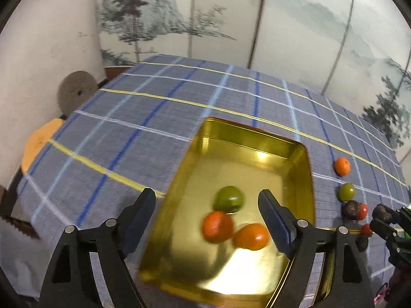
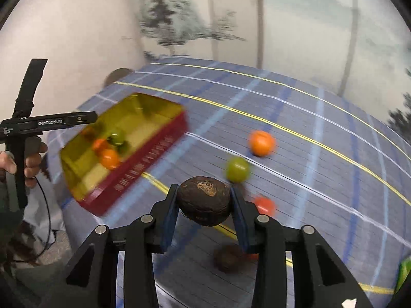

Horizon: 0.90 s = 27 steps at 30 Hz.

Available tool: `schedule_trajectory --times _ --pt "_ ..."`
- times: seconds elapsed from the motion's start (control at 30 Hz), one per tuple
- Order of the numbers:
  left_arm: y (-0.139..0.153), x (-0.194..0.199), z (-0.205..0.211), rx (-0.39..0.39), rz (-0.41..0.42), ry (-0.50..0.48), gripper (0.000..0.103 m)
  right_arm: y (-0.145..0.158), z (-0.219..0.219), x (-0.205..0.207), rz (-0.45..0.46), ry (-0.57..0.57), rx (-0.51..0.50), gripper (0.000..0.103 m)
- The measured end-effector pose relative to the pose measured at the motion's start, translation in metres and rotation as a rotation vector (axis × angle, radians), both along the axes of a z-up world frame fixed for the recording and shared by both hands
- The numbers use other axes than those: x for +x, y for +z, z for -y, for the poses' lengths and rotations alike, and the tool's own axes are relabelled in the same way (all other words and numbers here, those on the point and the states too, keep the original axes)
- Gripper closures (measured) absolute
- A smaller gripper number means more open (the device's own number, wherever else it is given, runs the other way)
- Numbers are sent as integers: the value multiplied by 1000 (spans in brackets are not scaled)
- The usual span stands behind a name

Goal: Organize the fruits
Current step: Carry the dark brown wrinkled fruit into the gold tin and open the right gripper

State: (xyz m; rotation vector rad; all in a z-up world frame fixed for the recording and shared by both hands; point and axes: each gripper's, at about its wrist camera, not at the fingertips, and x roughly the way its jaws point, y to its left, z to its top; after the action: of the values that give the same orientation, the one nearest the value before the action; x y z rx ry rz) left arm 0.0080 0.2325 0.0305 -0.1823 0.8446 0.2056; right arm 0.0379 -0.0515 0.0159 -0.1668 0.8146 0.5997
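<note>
A gold tin box (image 1: 303,159) with red outer walls (image 2: 143,169) sits on the plaid table. It holds a green fruit (image 1: 229,199), a red-orange fruit (image 1: 217,226) and an orange fruit (image 1: 251,236). My left gripper (image 1: 209,202) is open and empty above the box's near left side. My right gripper (image 2: 204,201) is shut on a dark brown fruit (image 2: 204,200), held above the table right of the box. Loose on the cloth lie an orange fruit (image 2: 261,143), a green fruit (image 2: 237,169), a red fruit (image 2: 264,205) and another dark brown fruit (image 2: 227,258).
The blue plaid tablecloth (image 1: 143,133) covers the table. A painted screen (image 1: 282,25) stands behind it. A round orange stool (image 1: 38,141) and a grey disc (image 1: 75,92) are off the left edge. The left gripper's handle and the hand holding it (image 2: 28,154) show left of the box.
</note>
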Motion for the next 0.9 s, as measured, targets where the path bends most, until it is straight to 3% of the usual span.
schedule_trajectory --times 0.23,0.47,0.67,0.9 --pt "1 -31 -29 70 12 106 16 1 -81 6 5 147 3 67" --pt "-11 -47 -55 54 -25 187 16 -10 -142 24 -7 214 -49 67" --pt "-19 -52 -73 12 -45 240 16 -24 -173 41 -36 226 -127 67" --pt "-27 -48 -74 -9 -69 231 16 -39 -189 50 -62 235 -184 67"
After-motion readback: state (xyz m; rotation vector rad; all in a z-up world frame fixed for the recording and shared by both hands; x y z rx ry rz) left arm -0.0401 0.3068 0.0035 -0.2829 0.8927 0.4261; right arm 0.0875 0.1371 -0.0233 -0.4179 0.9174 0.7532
